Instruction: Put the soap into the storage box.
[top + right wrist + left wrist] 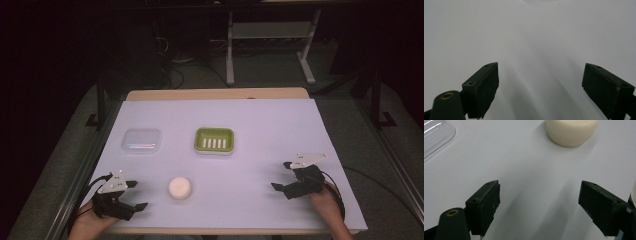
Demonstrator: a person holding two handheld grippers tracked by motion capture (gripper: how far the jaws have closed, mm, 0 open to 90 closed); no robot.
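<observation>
Left gripper (134, 196) rests near the table's front-left corner, jaws spread wide w/ nothing between them. The round cream soap bar (180, 188) sits just beyond its fingertips (489, 195), up and to the right, w/ bare white table (280, 130) in the gap. A clear plastic lid (141, 140) lies farther ahead, left of a green soap dish (214, 140); open surface separates both from the soap. Right gripper (283, 176), near the front-right edge, is also spread wide and empty, w/ blank tabletop ahead of its fingers (484, 82). No readable labels or writing.
</observation>
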